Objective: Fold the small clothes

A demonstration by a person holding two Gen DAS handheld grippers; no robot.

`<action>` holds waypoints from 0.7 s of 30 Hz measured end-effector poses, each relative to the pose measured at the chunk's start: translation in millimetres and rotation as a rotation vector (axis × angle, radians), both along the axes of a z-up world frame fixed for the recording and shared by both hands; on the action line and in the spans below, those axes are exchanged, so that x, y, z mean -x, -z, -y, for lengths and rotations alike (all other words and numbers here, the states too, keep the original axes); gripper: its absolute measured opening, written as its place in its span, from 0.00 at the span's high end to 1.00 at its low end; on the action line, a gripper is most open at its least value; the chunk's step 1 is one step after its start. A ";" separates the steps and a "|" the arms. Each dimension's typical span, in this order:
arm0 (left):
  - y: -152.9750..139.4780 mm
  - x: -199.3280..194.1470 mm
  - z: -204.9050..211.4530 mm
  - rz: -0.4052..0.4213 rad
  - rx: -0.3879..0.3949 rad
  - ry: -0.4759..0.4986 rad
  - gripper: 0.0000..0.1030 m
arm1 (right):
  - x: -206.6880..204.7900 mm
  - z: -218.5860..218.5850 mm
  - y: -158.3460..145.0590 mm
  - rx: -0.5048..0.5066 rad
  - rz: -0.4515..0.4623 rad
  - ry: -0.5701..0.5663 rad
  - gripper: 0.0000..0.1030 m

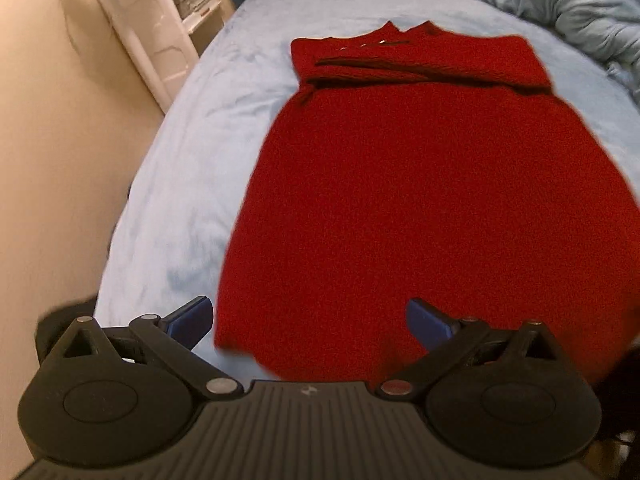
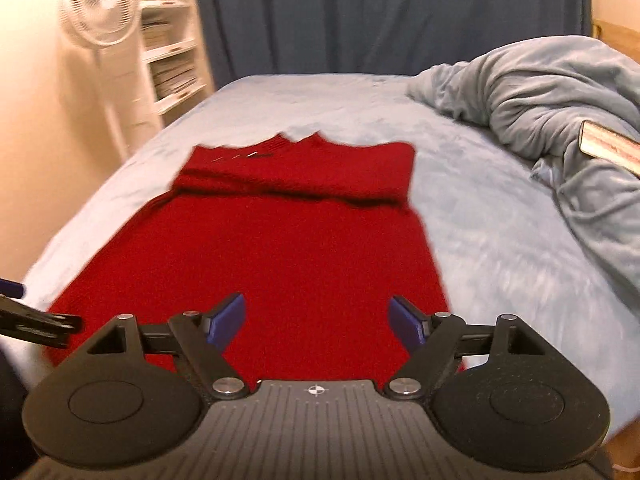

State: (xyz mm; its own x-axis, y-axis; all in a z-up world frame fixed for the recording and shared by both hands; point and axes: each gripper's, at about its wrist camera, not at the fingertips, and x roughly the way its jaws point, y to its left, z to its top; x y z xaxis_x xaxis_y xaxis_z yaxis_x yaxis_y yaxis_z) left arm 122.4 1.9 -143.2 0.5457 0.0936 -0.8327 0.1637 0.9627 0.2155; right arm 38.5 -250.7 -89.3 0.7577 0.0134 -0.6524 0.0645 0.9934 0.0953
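A red knit dress (image 1: 420, 200) lies flat on the light blue bed (image 1: 192, 152), neck end far, hem near. Its sleeves are folded across the chest. It also shows in the right wrist view (image 2: 280, 248). My left gripper (image 1: 310, 322) is open and empty, hovering over the near left corner of the hem. My right gripper (image 2: 318, 322) is open and empty, above the near right part of the hem. The left gripper's finger shows at the left edge of the right wrist view (image 2: 36, 324).
A crumpled grey-blue blanket (image 2: 540, 96) is heaped at the bed's far right, with a book (image 2: 612, 148) on it. A white fan (image 2: 102, 12) and white shelves (image 2: 172, 40) stand left of the bed. A dark curtain (image 2: 380, 12) hangs behind.
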 end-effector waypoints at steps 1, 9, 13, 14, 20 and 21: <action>-7.2 9.5 0.0 0.006 0.017 -0.005 0.00 | 9.1 -6.6 -5.3 -0.001 0.005 -0.012 0.22; -50.2 71.7 4.7 0.110 0.100 0.020 0.00 | 66.8 -34.2 -38.8 -0.019 0.068 0.002 0.22; -63.6 86.8 -0.9 0.145 0.139 0.025 0.00 | 91.2 -40.9 -46.8 -0.011 0.089 0.023 0.22; -66.8 91.2 -3.8 0.156 0.154 0.012 0.00 | 95.4 -42.0 -47.3 -0.010 0.091 0.029 0.22; -90.9 117.7 -6.4 0.253 0.162 0.017 0.00 | 122.1 -50.3 -56.9 0.035 0.121 0.034 0.22; -95.0 124.2 -4.2 0.269 0.150 0.035 0.00 | 125.3 -49.9 -58.9 0.038 0.133 0.038 0.22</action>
State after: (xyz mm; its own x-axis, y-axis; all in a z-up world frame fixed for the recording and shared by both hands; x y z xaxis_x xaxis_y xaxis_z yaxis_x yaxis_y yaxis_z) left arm -1.8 6.1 -48.2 0.7495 -0.0422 -0.6607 0.1532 0.9819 0.1110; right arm -86.8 -200.8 -30.4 0.8373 -0.0396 -0.5453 0.0914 0.9935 0.0682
